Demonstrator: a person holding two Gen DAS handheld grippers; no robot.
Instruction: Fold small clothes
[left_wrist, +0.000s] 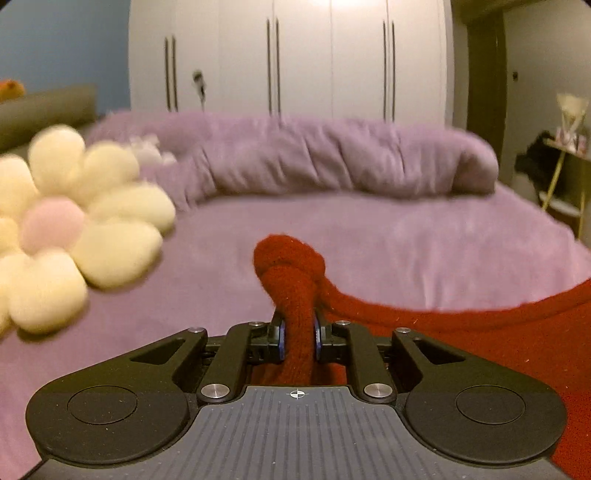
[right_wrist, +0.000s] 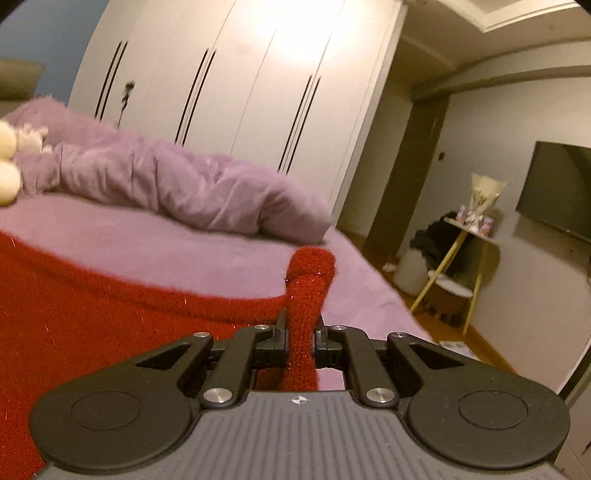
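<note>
A red knitted garment (left_wrist: 480, 332) hangs stretched above the purple bed (left_wrist: 369, 236). My left gripper (left_wrist: 298, 328) is shut on a bunched corner of it, and the knit bulges out in front of the pads. From there the cloth runs off to the right. In the right wrist view the same red garment (right_wrist: 92, 306) spreads to the left, and my right gripper (right_wrist: 301, 326) is shut on its other bunched corner, which pokes up past the fingers. The fingertips themselves are hidden by the knit.
A cream flower-shaped cushion (left_wrist: 74, 229) with a pink middle lies on the bed at the left. A rolled purple duvet (left_wrist: 332, 155) lies across the far side. White wardrobes (left_wrist: 295, 55) stand behind. Right of the bed are a side table (right_wrist: 469, 236) and a wall television (right_wrist: 557, 188).
</note>
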